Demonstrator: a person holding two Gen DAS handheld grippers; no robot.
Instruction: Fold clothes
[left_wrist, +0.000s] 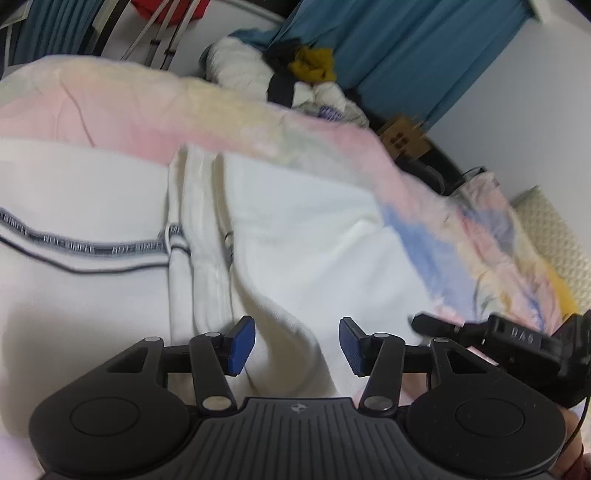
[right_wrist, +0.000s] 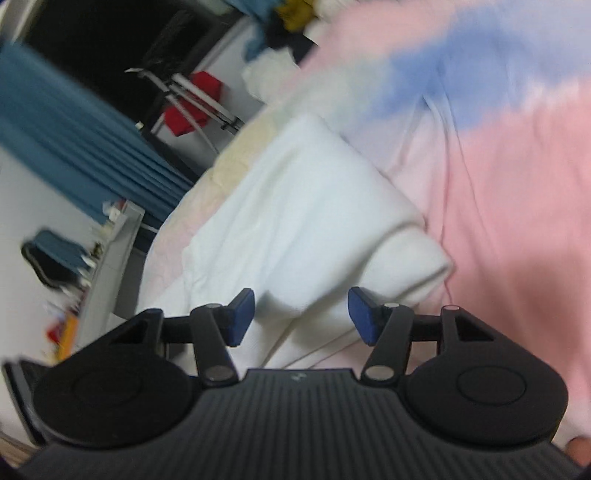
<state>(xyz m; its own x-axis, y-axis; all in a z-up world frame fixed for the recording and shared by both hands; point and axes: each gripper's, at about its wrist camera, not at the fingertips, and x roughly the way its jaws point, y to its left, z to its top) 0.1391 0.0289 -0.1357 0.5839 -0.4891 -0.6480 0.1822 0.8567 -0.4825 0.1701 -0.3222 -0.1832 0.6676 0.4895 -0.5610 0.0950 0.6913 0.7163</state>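
While the white garment (left_wrist: 280, 236) is lying on the pastel bed sheet (left_wrist: 122, 107), the left hand-held gripper (left_wrist: 297, 345) is hovering spread at six o'clock, and the right hand-held gripper (right_wrist: 301, 315) is likewise gaping, probably lining up a fold.

A garment (left_wrist: 295, 229) lies on a bedsheet (left_wrist: 110, 110), directly ahead of and beneath the left gripper (left_wrist: 297, 345)'s spread fingers. Beyond the fingertips, a clothes pile (left_wrist: 295, 81) sits behind the sheet. In the right wrist view, the garment (right_wrist: 295, 221) runs forward between the right gripper (right_wrist: 301, 315)'s fingers, with the sheet (right_wrist: 517, 221) to their right.
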